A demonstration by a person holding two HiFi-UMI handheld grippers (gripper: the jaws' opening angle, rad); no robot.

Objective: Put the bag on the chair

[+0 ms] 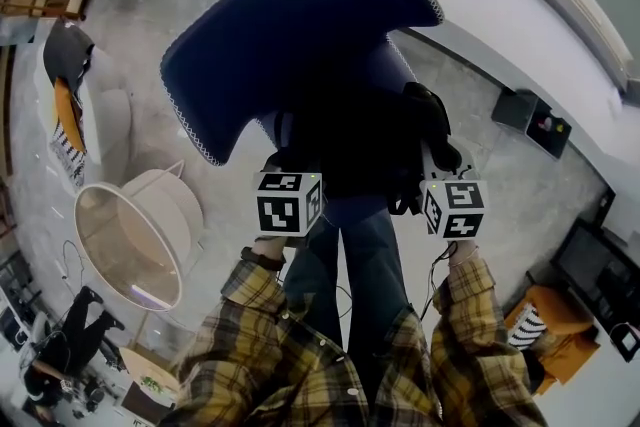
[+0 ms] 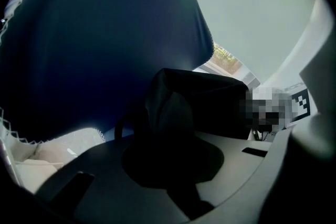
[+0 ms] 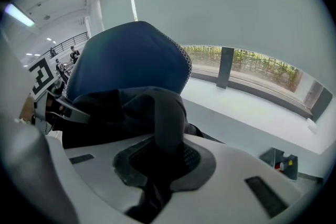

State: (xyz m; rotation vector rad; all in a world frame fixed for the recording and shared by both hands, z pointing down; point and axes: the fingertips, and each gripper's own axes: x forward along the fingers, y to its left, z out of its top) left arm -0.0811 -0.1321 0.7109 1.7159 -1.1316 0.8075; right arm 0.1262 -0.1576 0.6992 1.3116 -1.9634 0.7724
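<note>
Close before the backrest of the navy chair, held the black bag up with left gripper and right gripper, fingers pinching its fabric. Judged the placing step; next called for settling it onto the seat, then releasing.

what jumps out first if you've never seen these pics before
The big dark blue chair back fills the top of the head view. Just below it is a black bag, carried between the left gripper and the right gripper, each with its jaws closed on a fold of it. At the lower left of the head view stands a round white piece of furniture.
</note>
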